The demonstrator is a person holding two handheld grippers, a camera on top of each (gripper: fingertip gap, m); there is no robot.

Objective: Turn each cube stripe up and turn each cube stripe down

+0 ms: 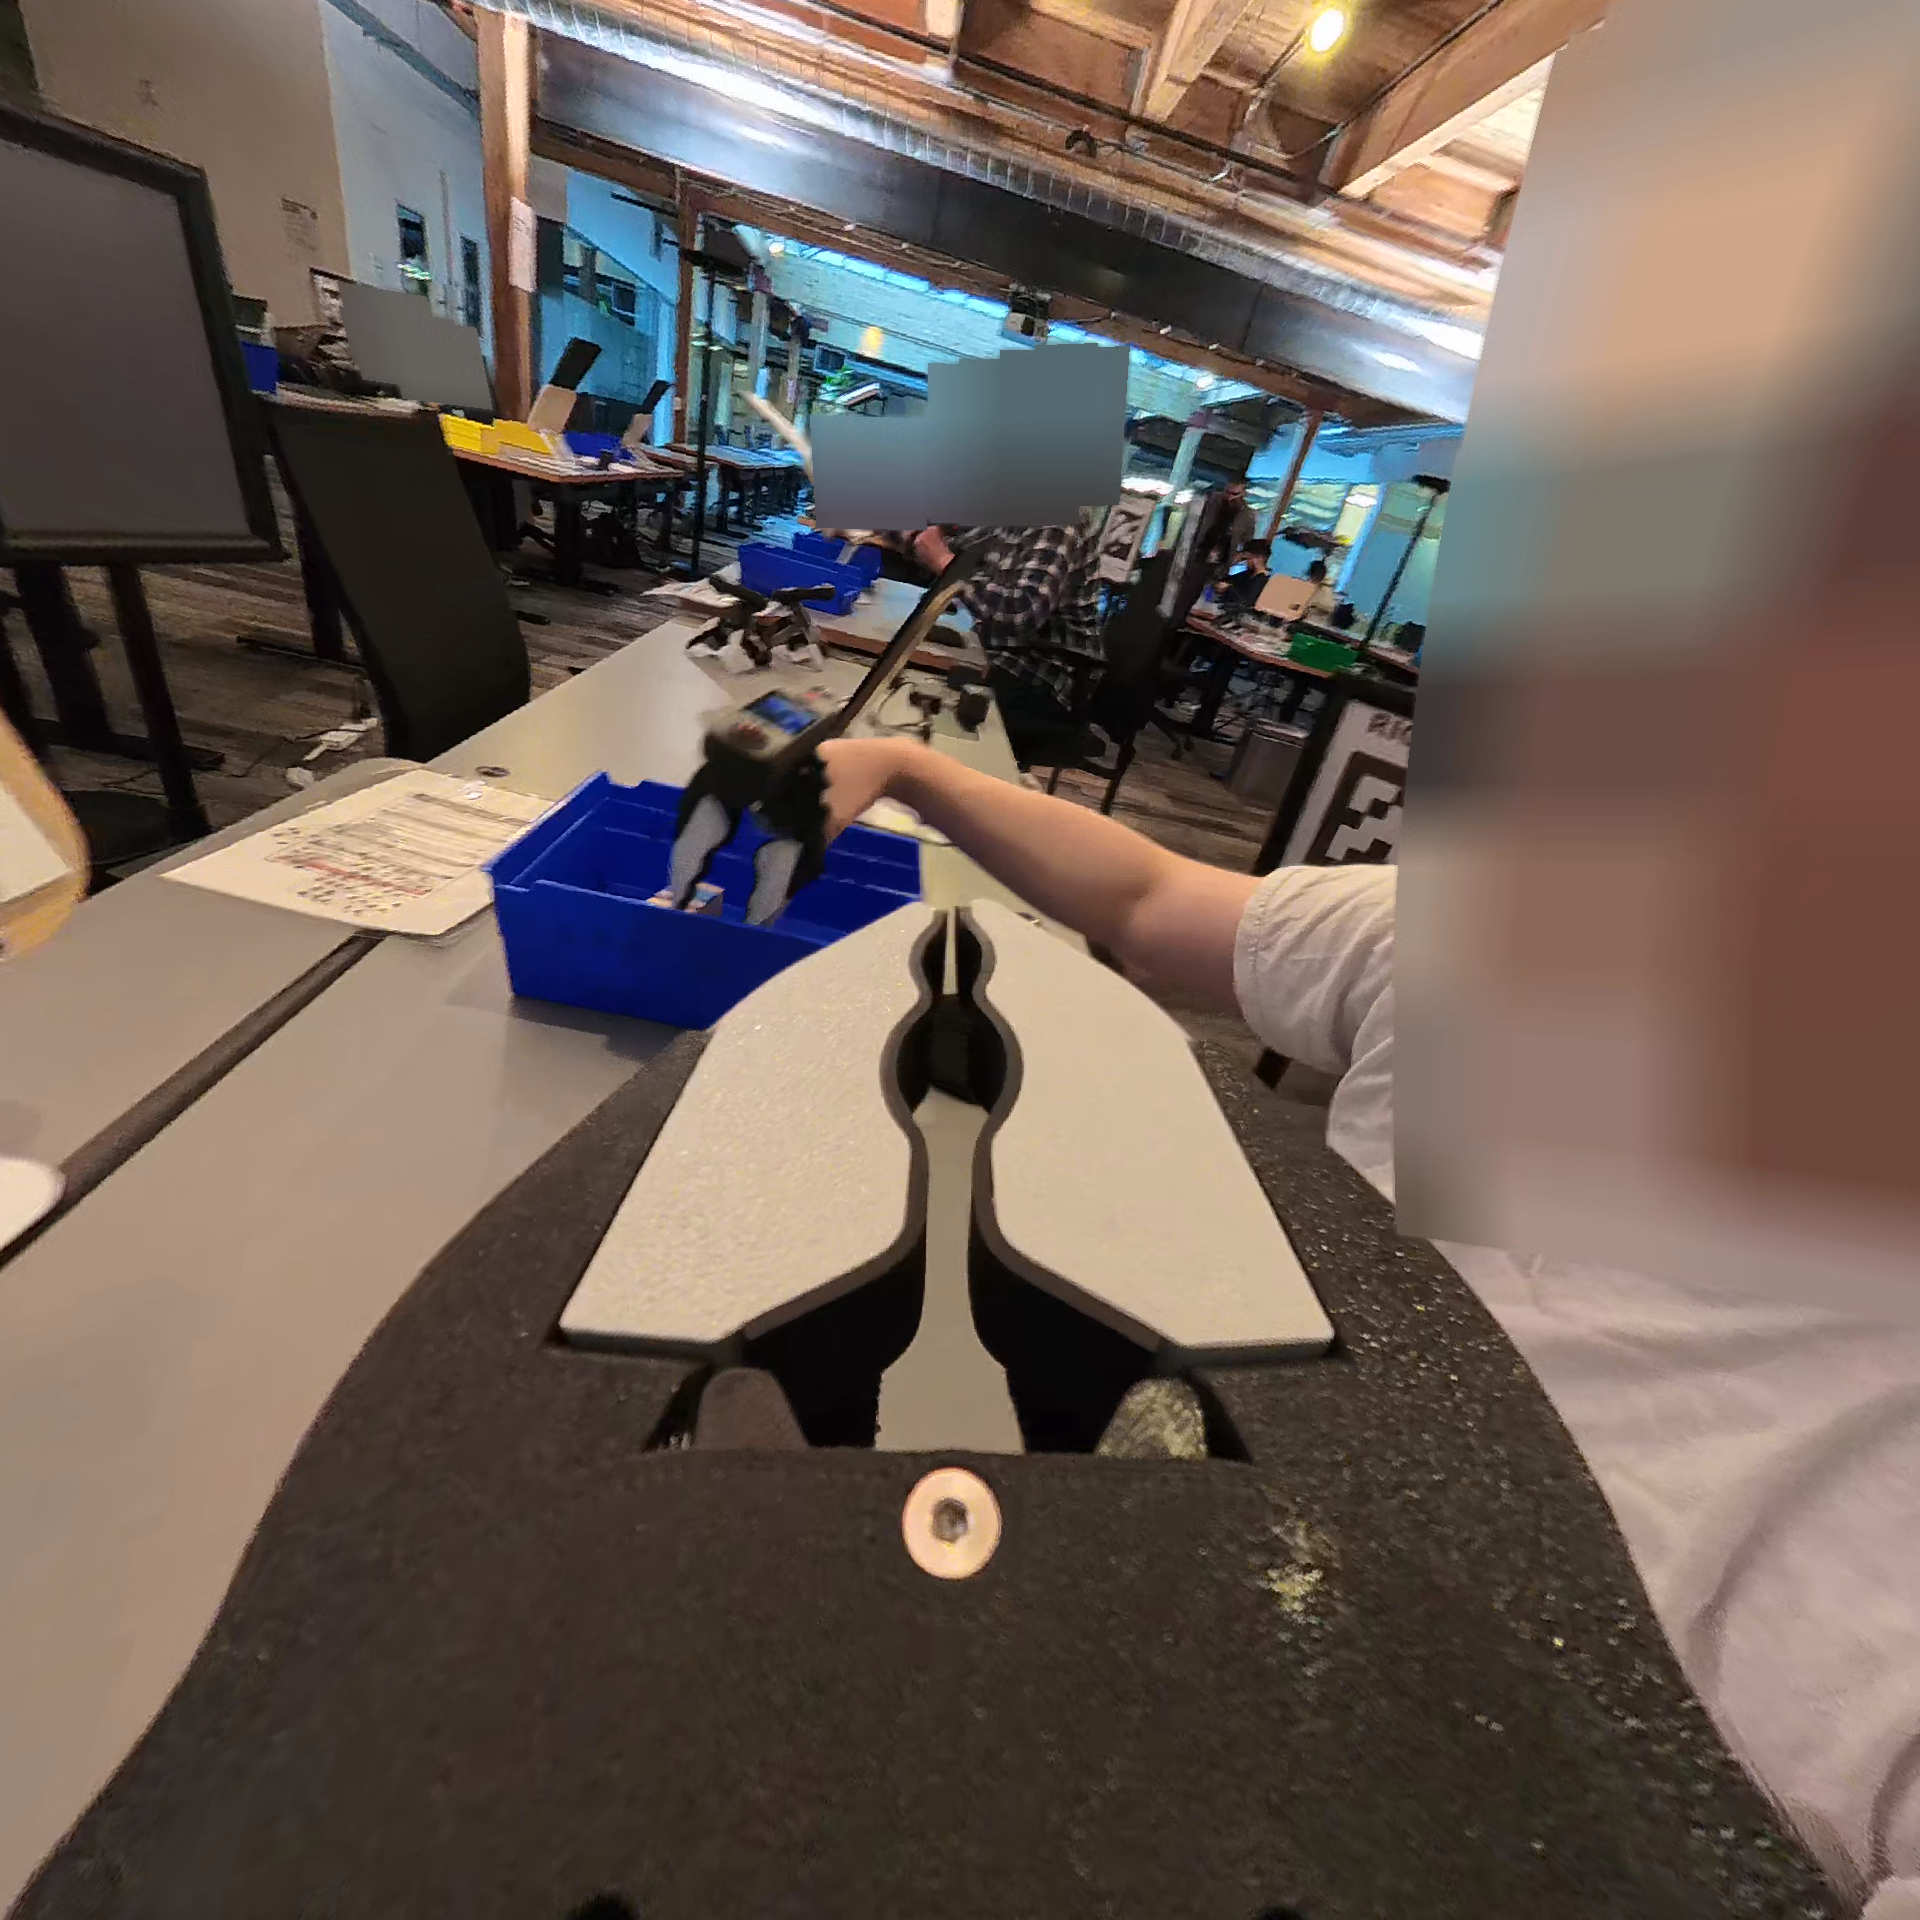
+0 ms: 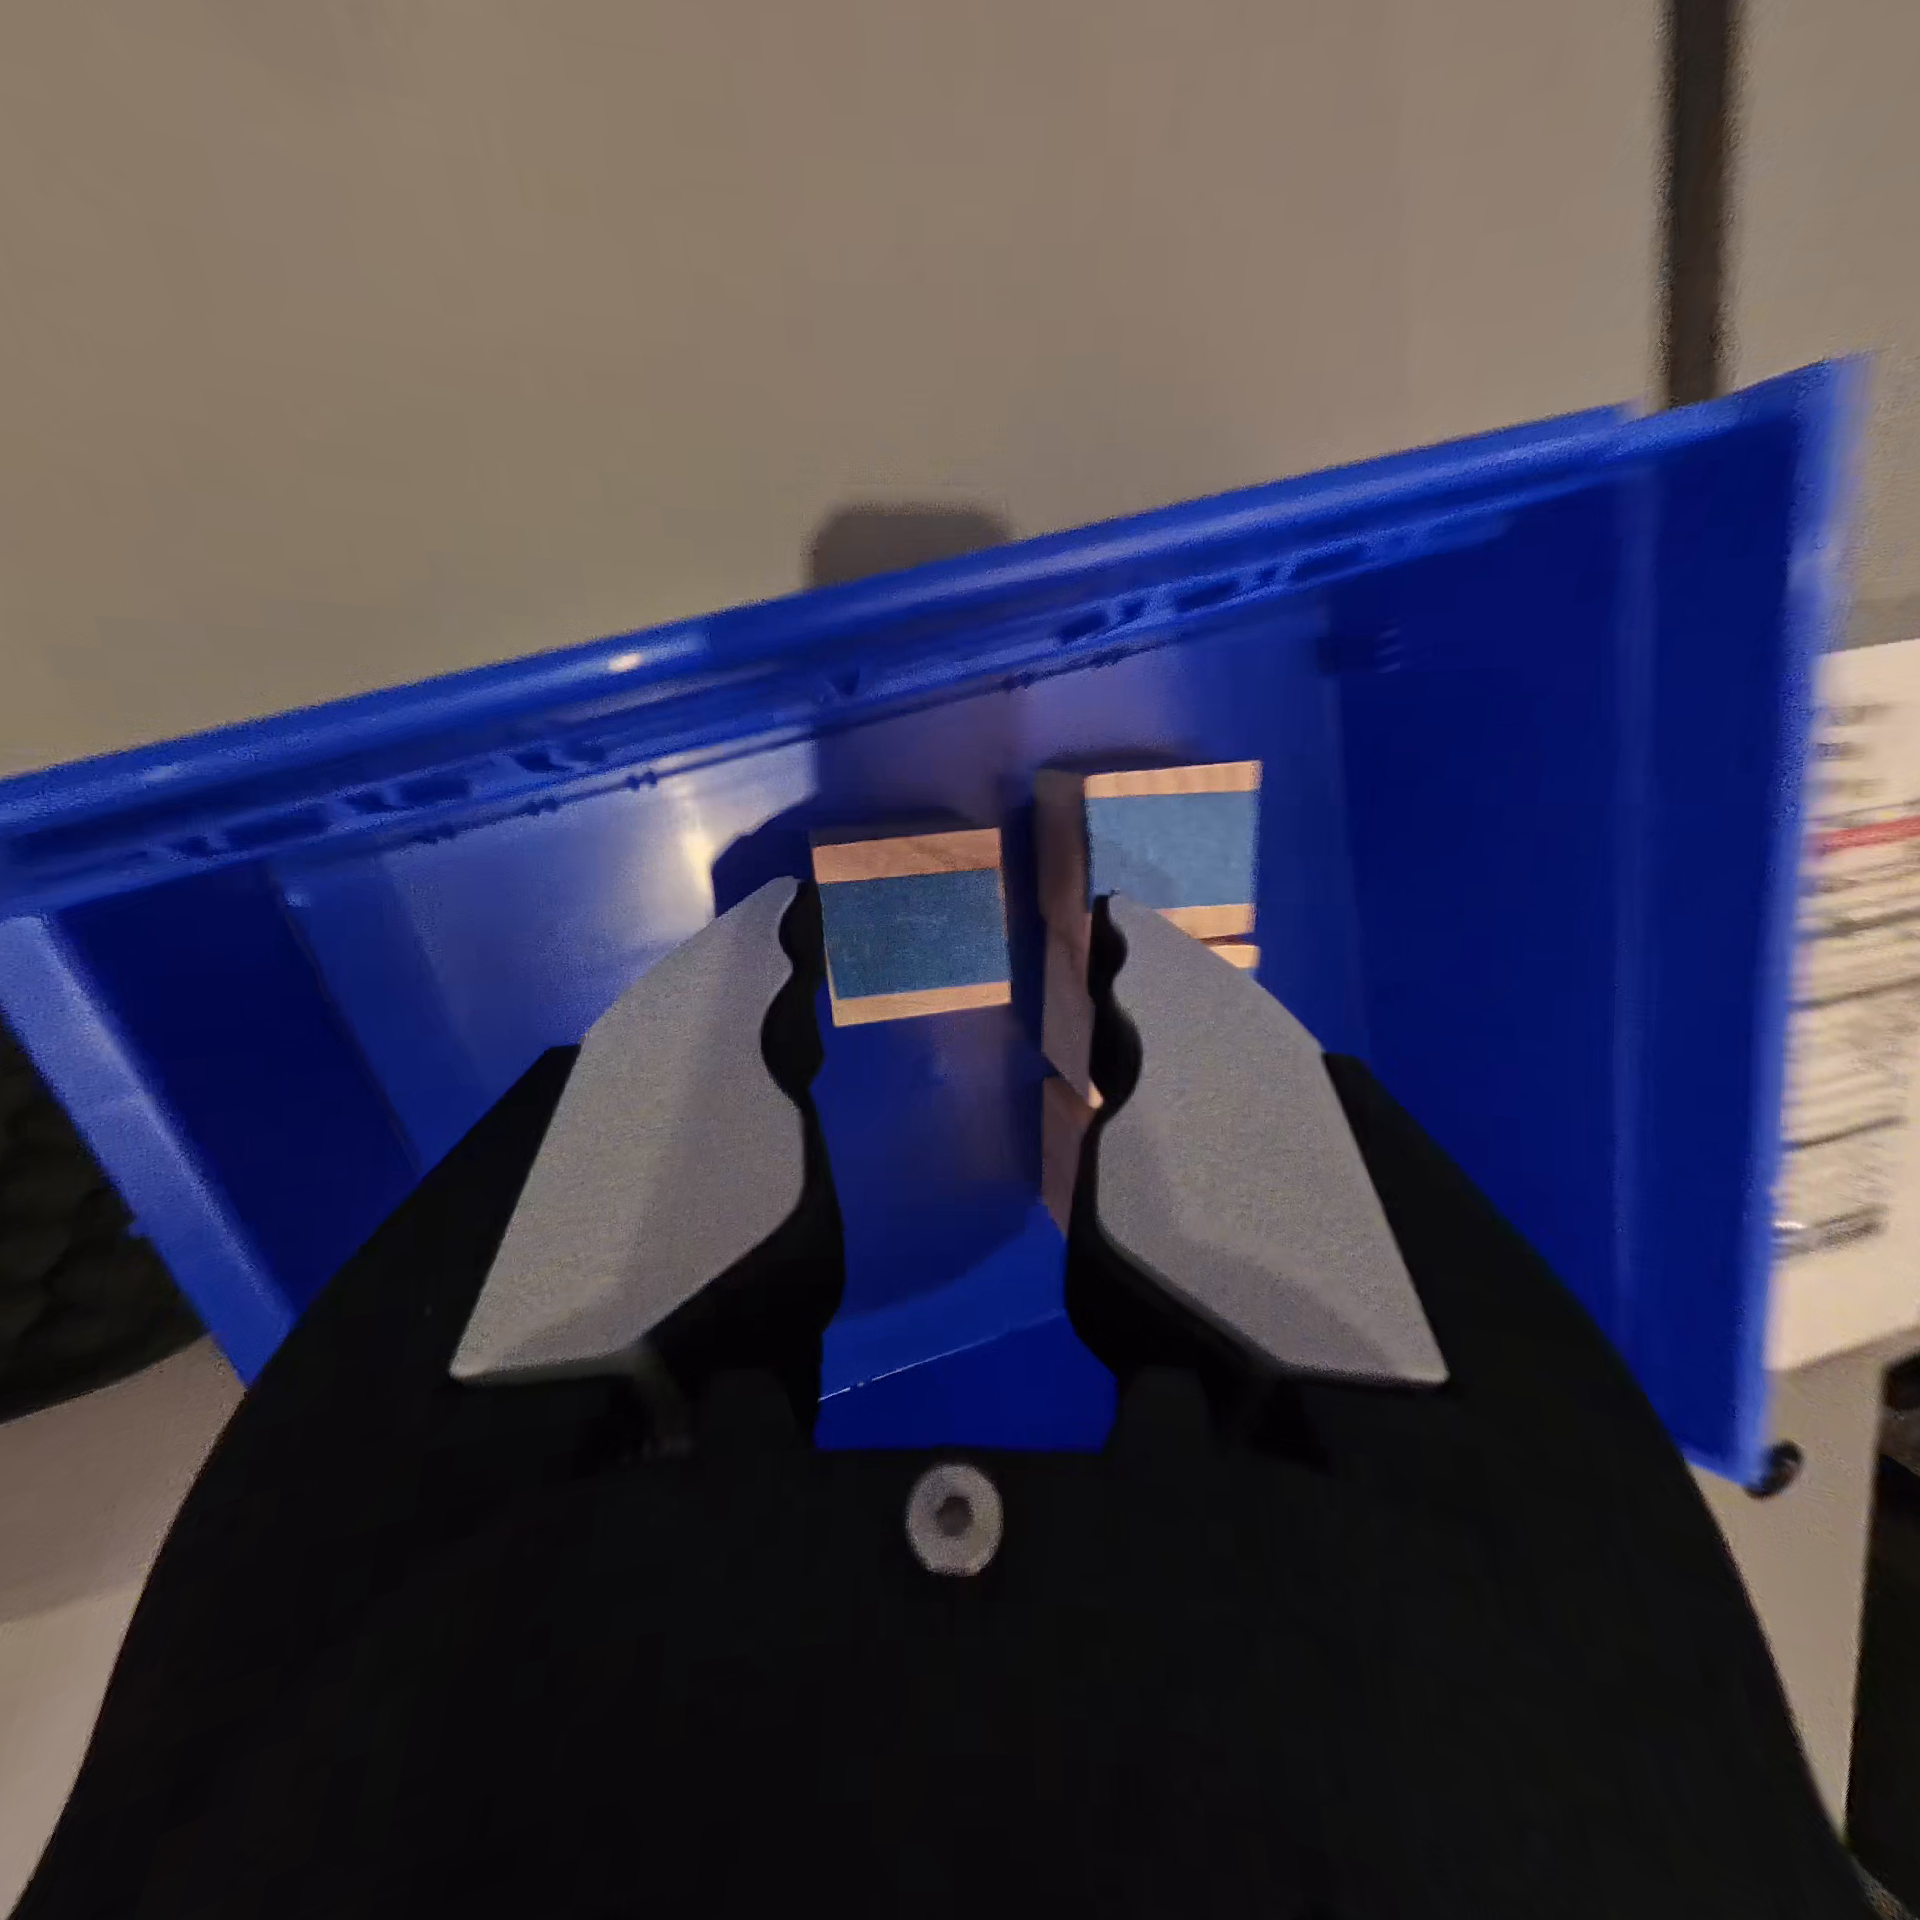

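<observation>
In the right wrist view, two wooden cubes lie in a blue bin (image 2: pixel 1507 831), each with a blue stripe facing up. One cube (image 2: pixel 914 925) lies just beyond my right gripper (image 2: pixel 951 902), between its open fingertips and nearer the left one. The other cube (image 2: pixel 1169 847) sits to the right and seems to rest on more wooden cubes (image 2: pixel 1065 997), partly hidden behind the right finger. In the left wrist view, my left gripper (image 1: pixel 951 920) is shut and empty above the grey table (image 1: pixel 312 1143). The right gripper (image 1: pixel 732 873) reaches into the bin (image 1: pixel 623 956).
A printed sheet (image 1: pixel 364 847) lies on the table left of the bin and also shows in the right wrist view (image 2: pixel 1860 935). A person's forearm (image 1: pixel 1039 842) stretches over the table to the bin. Chairs, desks and other blue bins stand behind.
</observation>
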